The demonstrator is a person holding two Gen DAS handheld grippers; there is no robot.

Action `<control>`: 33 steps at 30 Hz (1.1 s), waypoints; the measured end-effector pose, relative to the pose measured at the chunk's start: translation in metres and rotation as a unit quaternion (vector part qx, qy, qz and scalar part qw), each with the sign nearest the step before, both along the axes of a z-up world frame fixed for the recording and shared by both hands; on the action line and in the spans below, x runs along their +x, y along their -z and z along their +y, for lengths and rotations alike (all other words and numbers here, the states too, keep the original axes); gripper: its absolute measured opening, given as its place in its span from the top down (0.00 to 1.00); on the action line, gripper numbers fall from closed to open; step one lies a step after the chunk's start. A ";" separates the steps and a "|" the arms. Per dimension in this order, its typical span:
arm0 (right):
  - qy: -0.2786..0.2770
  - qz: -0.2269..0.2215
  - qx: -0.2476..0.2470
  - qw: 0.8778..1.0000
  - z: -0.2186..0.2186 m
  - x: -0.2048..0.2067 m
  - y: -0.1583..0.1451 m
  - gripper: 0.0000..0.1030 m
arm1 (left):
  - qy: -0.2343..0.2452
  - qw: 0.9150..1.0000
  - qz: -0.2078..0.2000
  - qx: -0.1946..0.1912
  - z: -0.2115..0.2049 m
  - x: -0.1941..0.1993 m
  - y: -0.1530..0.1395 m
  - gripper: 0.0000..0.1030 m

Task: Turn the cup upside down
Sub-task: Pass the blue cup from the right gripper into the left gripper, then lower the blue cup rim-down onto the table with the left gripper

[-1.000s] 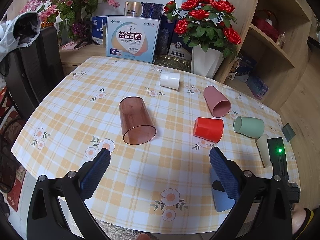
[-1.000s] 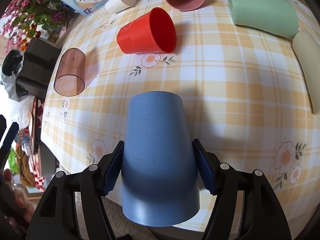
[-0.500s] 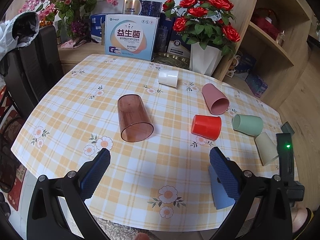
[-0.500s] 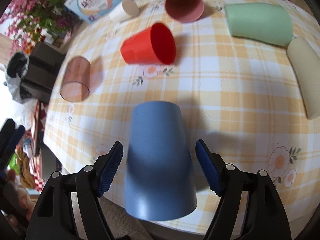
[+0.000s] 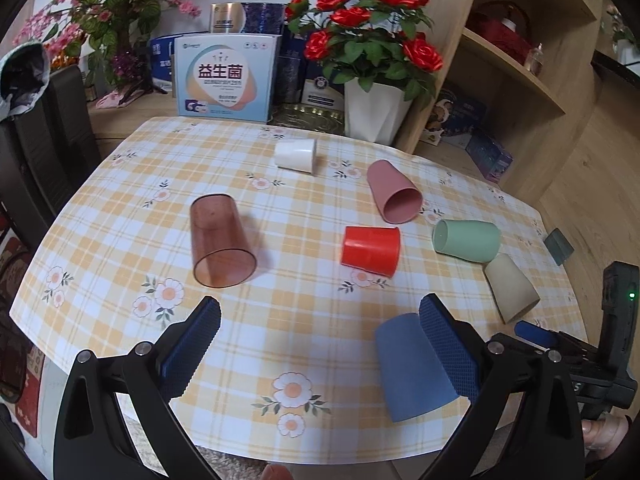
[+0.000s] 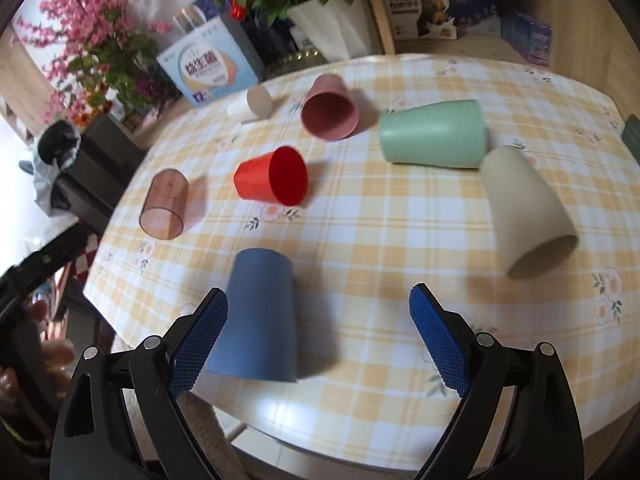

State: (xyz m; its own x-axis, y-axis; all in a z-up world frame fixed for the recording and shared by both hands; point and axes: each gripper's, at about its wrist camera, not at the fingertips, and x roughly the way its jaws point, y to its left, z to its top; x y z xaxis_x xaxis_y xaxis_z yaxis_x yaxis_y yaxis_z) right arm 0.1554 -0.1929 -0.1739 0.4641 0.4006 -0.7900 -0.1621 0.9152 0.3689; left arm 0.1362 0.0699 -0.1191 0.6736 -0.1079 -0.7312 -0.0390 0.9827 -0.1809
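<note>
A blue cup (image 6: 258, 314) stands upside down near the table's front edge; it also shows in the left wrist view (image 5: 412, 366). My right gripper (image 6: 318, 334) is open and empty, pulled back from the cup, which sits by its left finger. My left gripper (image 5: 320, 340) is open and empty above the front of the table. A beige cup (image 6: 524, 208) lies on its side to the right of the blue cup, and also shows in the left wrist view (image 5: 512, 294).
Several other cups lie on their sides on the checked tablecloth (image 5: 304, 320): translucent brown (image 5: 220, 240), red (image 5: 370, 250), pink (image 5: 392, 192), green (image 5: 466, 240), white (image 5: 296, 155). Boxes (image 5: 226, 76) and a rose vase (image 5: 376, 110) stand behind. A shelf (image 5: 516, 60) stands at right.
My right gripper opened and let go of the blue cup, then pulled back and up. The cup now stands upside down on the table. The left gripper rose slightly.
</note>
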 end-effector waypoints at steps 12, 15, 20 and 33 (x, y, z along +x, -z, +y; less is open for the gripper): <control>0.047 -0.062 -0.038 0.996 -0.036 -0.021 -0.013 0.14 | 0.049 0.996 0.061 0.035 -0.060 0.031 0.023 0.06; 0.071 -0.070 -0.060 0.993 -0.048 -0.020 -0.012 0.13 | 0.050 0.994 0.070 0.061 -0.069 0.044 0.028 0.06; 0.101 -0.069 -0.074 0.990 -0.067 -0.016 -0.007 0.13 | 0.048 0.990 0.133 0.019 -0.070 0.069 0.048 0.19; 0.121 -0.052 -0.073 0.989 -0.083 -0.013 0.005 0.13 | 0.034 0.967 0.248 -0.046 -0.068 0.097 0.101 0.30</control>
State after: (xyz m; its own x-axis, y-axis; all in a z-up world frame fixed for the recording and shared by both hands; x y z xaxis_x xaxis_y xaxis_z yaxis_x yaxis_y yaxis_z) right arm 0.1424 -0.2758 -0.1791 0.6134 0.1531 -0.7748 0.0381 0.9742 0.2226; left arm 0.2336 0.0020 -0.2199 0.2306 -0.2194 -0.9480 -0.0782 0.9669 -0.2428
